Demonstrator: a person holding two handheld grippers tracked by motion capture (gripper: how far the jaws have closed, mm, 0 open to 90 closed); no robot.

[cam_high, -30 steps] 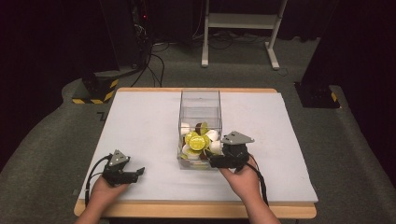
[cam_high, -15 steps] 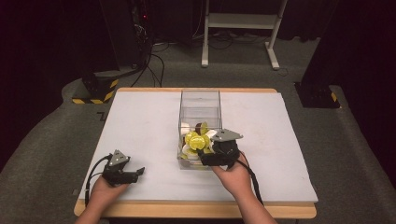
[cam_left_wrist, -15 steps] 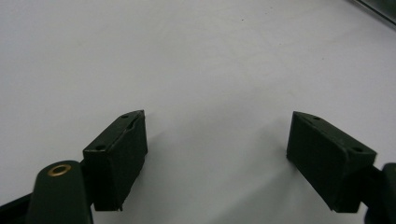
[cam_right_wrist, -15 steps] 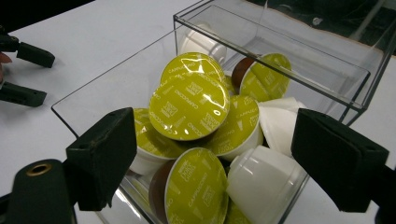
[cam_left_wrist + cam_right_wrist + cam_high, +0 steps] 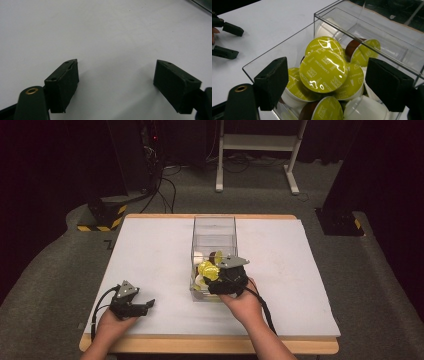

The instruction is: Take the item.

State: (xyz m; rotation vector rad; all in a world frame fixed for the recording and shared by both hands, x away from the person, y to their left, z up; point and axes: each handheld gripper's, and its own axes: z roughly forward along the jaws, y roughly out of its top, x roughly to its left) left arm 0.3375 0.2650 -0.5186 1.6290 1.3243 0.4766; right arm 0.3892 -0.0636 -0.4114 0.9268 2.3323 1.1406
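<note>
A clear plastic box (image 5: pixel 214 226) stands in the middle of the white table (image 5: pixel 150 250), holding several coffee capsules. In the right gripper view one yellow-green-lidded capsule (image 5: pixel 323 71) lies tilted on top of the pile. My right gripper (image 5: pixel 216 281) hangs over the box's near end. Its jaws have just been closing, and the right gripper (image 5: pixel 327 72) straddles that capsule without its pads touching it. My left gripper (image 5: pixel 146 305) rests on the table at the near left, and the left gripper (image 5: pixel 116 75) is open on bare tabletop.
White and brown capsules (image 5: pixel 362 107) fill the box's near half; its far half (image 5: pixel 372 27) holds little. The box wall (image 5: pixel 274 53) lies just ahead of my right jaw. The left gripper (image 5: pixel 227 40) lies off at the upper left. Bare tabletop (image 5: pixel 300 260) flanks the box.
My right gripper has shifted left from the box's right side to over its near end, and its jaws stand narrower. The left gripper has stayed put.
</note>
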